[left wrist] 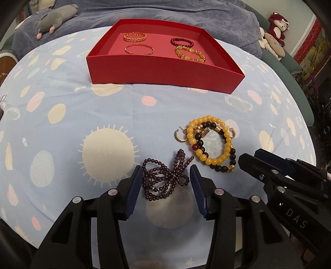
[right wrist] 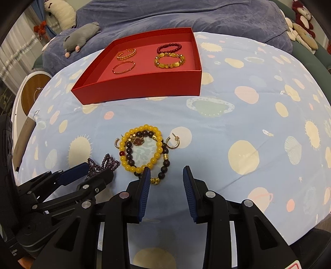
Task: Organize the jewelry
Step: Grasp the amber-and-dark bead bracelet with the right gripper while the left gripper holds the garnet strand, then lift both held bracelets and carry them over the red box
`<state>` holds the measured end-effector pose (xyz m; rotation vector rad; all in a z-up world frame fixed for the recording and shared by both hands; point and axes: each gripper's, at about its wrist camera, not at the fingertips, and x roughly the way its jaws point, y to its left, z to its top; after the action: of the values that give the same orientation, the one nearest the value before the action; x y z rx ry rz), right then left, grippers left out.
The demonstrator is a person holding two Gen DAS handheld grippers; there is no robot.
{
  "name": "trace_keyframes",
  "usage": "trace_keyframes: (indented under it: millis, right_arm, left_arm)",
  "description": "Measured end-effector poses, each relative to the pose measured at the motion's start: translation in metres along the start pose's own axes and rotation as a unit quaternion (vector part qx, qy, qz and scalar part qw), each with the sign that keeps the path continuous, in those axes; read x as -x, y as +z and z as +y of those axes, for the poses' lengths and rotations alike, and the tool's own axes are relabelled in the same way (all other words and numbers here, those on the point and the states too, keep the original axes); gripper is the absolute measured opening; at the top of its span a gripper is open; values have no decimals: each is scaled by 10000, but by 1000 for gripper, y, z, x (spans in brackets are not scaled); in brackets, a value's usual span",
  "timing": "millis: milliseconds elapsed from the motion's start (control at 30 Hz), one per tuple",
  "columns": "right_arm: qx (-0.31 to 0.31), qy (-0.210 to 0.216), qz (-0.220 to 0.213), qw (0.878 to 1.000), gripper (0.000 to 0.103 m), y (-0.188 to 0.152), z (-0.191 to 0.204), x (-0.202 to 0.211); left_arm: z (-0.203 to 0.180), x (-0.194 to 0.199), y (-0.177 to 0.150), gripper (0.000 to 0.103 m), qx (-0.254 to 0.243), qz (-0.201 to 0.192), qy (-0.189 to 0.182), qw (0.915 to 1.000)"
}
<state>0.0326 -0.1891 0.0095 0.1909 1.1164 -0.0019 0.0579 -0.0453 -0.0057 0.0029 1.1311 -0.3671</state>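
A tangled purple bead strand (left wrist: 165, 182) lies on the planet-print cloth between the fingers of my left gripper (left wrist: 165, 170), which is open; its pads stand just beside the beads without pressing them. To the right, a yellow bead bracelet (left wrist: 206, 120) and a dark bead bracelet (left wrist: 233, 156) overlap, with a hoop earring (left wrist: 179, 136) on either side. My right gripper (right wrist: 166, 169) is open over the cloth with nothing gripped, its left finger (right wrist: 145, 180) at the edge of the dark bead bracelet (right wrist: 165, 163). The red box (left wrist: 165, 72) behind holds several bracelets.
A grey plush mouse (left wrist: 55, 17) lies on the blue bedding behind the box, and a red plush (left wrist: 278, 24) sits at the far right. A round wooden item (right wrist: 33, 91) stands off the table's left edge. Bare cloth (right wrist: 248, 124) spreads to the right of the jewelry.
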Motion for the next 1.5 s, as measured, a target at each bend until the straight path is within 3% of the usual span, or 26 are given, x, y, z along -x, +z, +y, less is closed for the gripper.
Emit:
trace_keyframes:
  millis: [100, 167, 467, 633, 1267, 1500]
  right_arm:
    - [-7, 21, 5, 10000, 33, 2, 1, -2]
    - [-11, 43, -3, 10000, 33, 4, 1, -3]
    - [17, 161, 13, 9999, 28, 12, 9, -11]
    - [53, 229, 87, 9997, 15, 12, 14, -15]
    - [-120, 232, 174, 9995, 14, 19, 11, -36]
    - [-154, 237, 51, 9996, 7, 23, 9, -28]
  left_arm:
    - [2, 1, 2, 20, -35, 2, -66, 10000]
    - [4, 5, 4, 15, -98, -65, -12, 9999]
    - [25, 8, 4, 15, 176, -65, 145, 9997]
    - [25, 7, 4, 15, 208, -63, 156, 9996]
    - [30, 2, 6, 16, 280, -44, 80, 9996]
    - [33, 6, 10, 14, 331, -17, 24, 9994]
